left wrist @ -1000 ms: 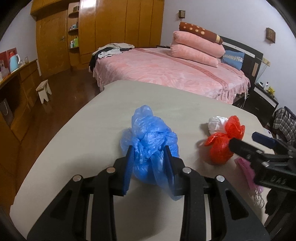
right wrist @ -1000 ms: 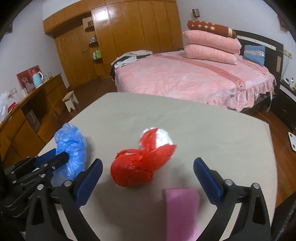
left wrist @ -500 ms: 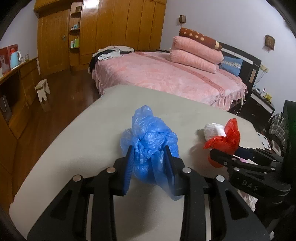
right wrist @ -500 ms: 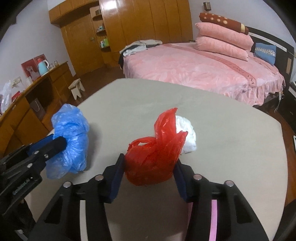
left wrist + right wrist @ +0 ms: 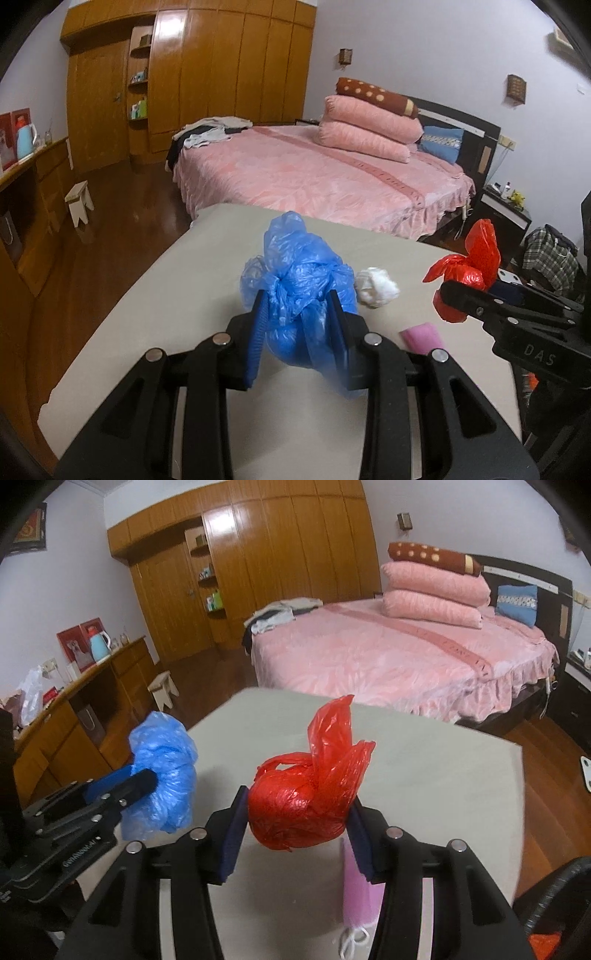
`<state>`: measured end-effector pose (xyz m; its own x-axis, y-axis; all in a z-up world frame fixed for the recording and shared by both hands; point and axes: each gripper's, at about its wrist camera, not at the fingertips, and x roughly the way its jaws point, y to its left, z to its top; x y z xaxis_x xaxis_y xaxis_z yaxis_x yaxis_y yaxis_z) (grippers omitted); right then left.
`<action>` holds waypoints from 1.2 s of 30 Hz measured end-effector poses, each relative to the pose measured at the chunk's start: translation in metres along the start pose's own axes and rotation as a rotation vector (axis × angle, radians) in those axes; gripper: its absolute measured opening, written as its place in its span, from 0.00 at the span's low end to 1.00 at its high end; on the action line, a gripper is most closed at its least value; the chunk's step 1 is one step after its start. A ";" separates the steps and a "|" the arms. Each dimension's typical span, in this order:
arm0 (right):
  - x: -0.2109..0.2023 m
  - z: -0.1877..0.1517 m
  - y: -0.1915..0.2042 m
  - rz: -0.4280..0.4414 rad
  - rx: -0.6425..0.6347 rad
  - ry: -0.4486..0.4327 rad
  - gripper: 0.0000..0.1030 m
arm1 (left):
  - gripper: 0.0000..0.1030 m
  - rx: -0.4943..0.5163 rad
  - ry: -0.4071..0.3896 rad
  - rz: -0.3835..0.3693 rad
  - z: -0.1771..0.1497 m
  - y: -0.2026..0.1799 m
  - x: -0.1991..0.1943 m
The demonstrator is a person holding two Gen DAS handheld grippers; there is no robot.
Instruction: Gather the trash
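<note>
A crumpled blue plastic bag (image 5: 295,266) is held off the beige table (image 5: 177,295), pinched between the pads of my left gripper (image 5: 297,301). My right gripper (image 5: 297,803) is shut on a knotted red plastic bag (image 5: 306,794), also raised above the table. In the left wrist view the red bag (image 5: 471,266) hangs at the right. In the right wrist view the blue bag (image 5: 162,768) is at the left. A white crumpled wad (image 5: 376,288) and a pink face mask (image 5: 423,336) lie on the table between the grippers.
Beyond the table stands a pink bed (image 5: 314,173) with stacked pillows. A small white stool (image 5: 79,201) is on the wood floor at the left, next to a long wooden cabinet (image 5: 85,716). A wardrobe wall (image 5: 207,81) fills the back.
My right gripper went from wide open around the red bag to shut on it. Both grippers then rose, lifting the red and blue bags off the table and uncovering the white wad.
</note>
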<state>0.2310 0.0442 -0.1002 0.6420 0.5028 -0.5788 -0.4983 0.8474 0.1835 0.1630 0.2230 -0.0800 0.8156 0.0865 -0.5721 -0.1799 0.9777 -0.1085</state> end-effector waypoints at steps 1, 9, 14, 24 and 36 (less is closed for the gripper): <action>-0.004 0.000 0.000 -0.004 -0.001 -0.003 0.48 | 0.30 0.002 -0.004 -0.006 0.001 -0.004 -0.004; -0.067 -0.010 -0.018 -0.043 0.019 -0.048 0.49 | 0.30 0.032 -0.032 -0.057 -0.001 -0.045 -0.043; -0.109 -0.024 -0.037 -0.075 0.047 -0.074 0.49 | 0.30 0.050 -0.033 -0.102 -0.011 -0.069 -0.064; -0.180 -0.049 -0.074 -0.159 0.096 -0.138 0.49 | 0.30 0.116 -0.048 -0.202 -0.027 -0.131 -0.097; -0.229 -0.080 -0.127 -0.282 0.167 -0.158 0.49 | 0.30 0.194 -0.037 -0.311 -0.042 -0.193 -0.100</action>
<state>0.1001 -0.1922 -0.0543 0.8292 0.2541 -0.4979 -0.1948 0.9662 0.1688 0.0933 0.0175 -0.0357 0.8352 -0.2166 -0.5056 0.1840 0.9762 -0.1144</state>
